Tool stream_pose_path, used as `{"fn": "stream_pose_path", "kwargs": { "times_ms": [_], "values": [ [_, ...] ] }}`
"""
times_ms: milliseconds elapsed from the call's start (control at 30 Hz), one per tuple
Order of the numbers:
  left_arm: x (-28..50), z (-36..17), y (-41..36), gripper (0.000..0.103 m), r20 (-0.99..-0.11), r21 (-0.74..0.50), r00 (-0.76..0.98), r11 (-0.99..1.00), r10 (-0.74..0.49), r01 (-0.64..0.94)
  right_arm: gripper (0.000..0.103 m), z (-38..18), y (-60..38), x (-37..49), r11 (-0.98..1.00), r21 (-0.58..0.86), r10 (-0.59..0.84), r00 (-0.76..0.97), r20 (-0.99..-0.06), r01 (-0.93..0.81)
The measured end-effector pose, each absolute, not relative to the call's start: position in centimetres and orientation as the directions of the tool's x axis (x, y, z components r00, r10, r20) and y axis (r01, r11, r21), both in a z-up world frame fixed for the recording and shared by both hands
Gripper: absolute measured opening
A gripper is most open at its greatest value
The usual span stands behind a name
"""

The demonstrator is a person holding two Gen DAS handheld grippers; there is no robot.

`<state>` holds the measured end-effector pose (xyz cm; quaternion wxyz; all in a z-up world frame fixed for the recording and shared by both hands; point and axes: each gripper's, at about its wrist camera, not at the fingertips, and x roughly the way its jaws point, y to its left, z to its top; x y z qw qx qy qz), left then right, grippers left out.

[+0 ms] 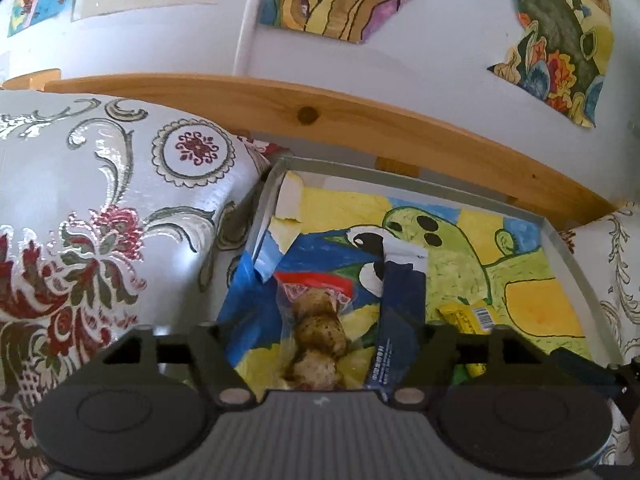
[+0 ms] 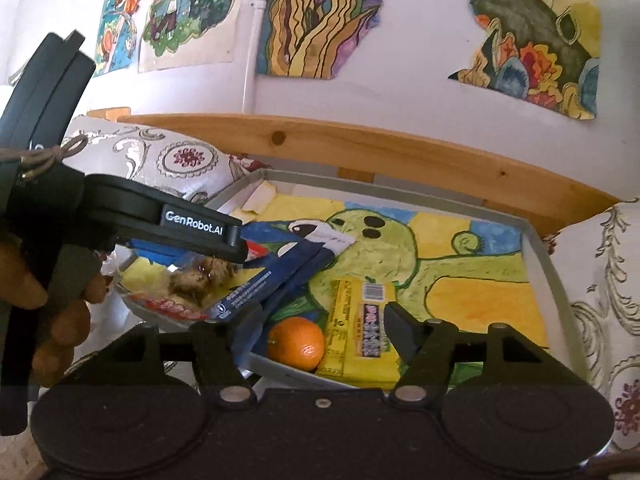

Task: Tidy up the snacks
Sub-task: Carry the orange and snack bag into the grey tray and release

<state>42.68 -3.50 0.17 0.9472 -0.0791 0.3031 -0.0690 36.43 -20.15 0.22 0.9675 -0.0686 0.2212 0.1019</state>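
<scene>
- The clear snack bag is sitting loosely under the left gripper; its slick film could be slipping off the tray edge.
- Left fingers are standing wide either side of the bag and dark blue packet, gripping nothing.
- Right gripper is hovering spread over the orange and yellow packet; closing could be catching both.
</scene>
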Motion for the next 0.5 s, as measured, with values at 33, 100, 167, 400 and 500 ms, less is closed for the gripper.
{"fn": "stream_pose_path", "kwargs": {
  "times_ms": [33, 100, 167, 400, 500],
  "values": [
    [42.4, 0.4, -3.5, 0.083, -0.557, -0.191, 0.812, 0.978, -0.176, 0.081, 0.073, 0.5, -20.3, 36.2, 0.970, -0.089, 0.164, 0.884, -0.438, -0.225],
    [41.9, 1.1, -3.5, 0.088, -0.544, -0.190, 0.820, 0.978, -0.175, 0.083, 0.078, 1.0, -20.5, 35.8, 0.972, -0.089, 0.161, 0.891, -0.424, -0.217],
    [41.3, 1.8, -3.4, 0.094, -0.531, -0.192, 0.829, 0.978, -0.173, 0.081, 0.083, 1.7, -20.9, 35.2, 0.974, -0.087, 0.158, 0.899, -0.409, -0.211],
    [37.1, 4.3, -2.4, 0.102, -0.429, -0.186, 0.894, 0.981, -0.131, 0.055, 0.094, 4.1, -22.1, 31.9, 0.979, -0.093, 0.143, 0.932, -0.334, -0.184],
    [35.0, 4.7, -1.9, 0.102, -0.408, -0.187, 0.906, 0.981, -0.116, 0.042, 0.098, 4.6, -22.5, 29.7, 0.979, -0.068, 0.164, 0.938, -0.304, -0.193]
  ]
}}
